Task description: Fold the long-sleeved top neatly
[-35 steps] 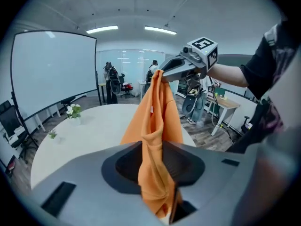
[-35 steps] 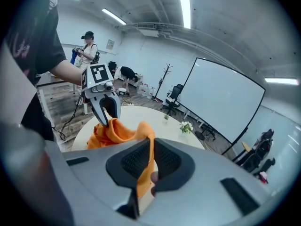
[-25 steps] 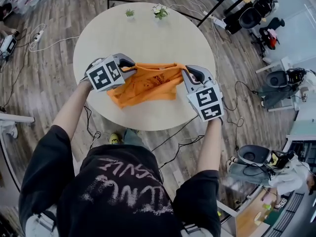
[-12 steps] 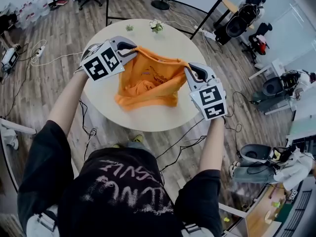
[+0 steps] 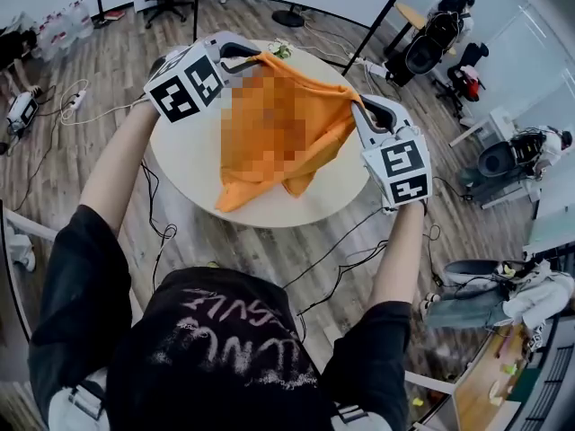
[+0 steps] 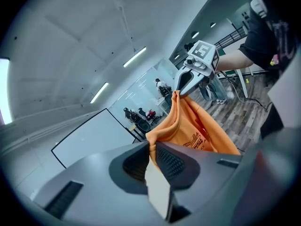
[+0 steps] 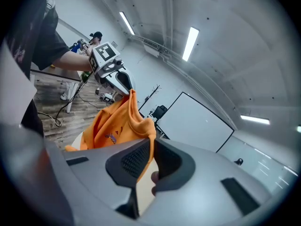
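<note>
We hold the orange long-sleeved cotton top (image 5: 241,189) up in the air between us, above the round white tabletop (image 5: 184,155). The left tongs (image 5: 256,58) are clenched on one upper corner of the cloth. The left gripper view shows a fold of orange fabric squeezed between the ribbed pads. The right tongs (image 5: 358,106) are clamped on the other corner in the same way, with cloth running straight out from between their pads.

What matters for the next move is how the top lies from the tongs. Its upper edge is stretched from one pair to the other, slanting across the head view from far left to nearer right. The body of the garment, and so its long axis, hangs downward from that line toward the tabletop. Neither hand is nearer to it than the other, since each has an end. To spread it flat for folding, we judge both would have to lower together.

The middle of the garment is blurred out. We cannot find the sleeves, nor tell whether we grip the shoulders or the hem. We also cannot tell whether the lowest tip touches the tabletop.
</note>
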Tool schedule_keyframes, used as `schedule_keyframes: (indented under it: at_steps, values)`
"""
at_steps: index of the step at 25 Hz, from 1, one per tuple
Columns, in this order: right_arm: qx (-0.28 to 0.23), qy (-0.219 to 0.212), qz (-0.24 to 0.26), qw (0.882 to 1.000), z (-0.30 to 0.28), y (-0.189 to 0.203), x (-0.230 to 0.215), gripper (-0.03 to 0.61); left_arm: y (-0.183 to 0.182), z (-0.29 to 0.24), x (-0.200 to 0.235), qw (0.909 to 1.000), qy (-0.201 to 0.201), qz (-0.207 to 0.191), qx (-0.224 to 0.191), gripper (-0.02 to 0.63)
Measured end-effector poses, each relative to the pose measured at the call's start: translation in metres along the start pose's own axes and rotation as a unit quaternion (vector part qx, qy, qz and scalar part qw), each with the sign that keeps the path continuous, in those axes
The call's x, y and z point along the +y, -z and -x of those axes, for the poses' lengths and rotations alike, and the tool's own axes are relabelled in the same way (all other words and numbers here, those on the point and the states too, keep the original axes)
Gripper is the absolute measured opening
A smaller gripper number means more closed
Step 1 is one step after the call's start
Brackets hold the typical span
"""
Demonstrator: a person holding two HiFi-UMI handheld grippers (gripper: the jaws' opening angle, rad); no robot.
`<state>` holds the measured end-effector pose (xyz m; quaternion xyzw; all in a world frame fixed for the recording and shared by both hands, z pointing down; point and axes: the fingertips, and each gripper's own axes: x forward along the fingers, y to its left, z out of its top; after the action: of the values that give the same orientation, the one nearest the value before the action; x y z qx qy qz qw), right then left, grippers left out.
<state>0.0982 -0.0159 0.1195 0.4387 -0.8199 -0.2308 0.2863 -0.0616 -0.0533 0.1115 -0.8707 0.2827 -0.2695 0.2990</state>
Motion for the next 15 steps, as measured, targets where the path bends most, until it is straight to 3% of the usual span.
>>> schedule_keyframes:
  at_steps: [4,9,15]
  values:
    - [-0.011,0.011,0.008,1.000,0.034,-0.003,0.005,0.034,-0.030,0.019,-0.017,0.9997,-0.017,-0.017,0.002,0.052]
    - [-0.012,0.009,0.007,1.000,0.097,0.029,0.010,0.034,-0.075,0.025,-0.074,0.9982,-0.036,-0.036,0.031,0.052]
    - [-0.016,0.019,-0.007,1.000,0.171,0.047,0.031,0.034,-0.118,0.055,-0.145,0.9979,-0.047,-0.019,0.039,0.052]
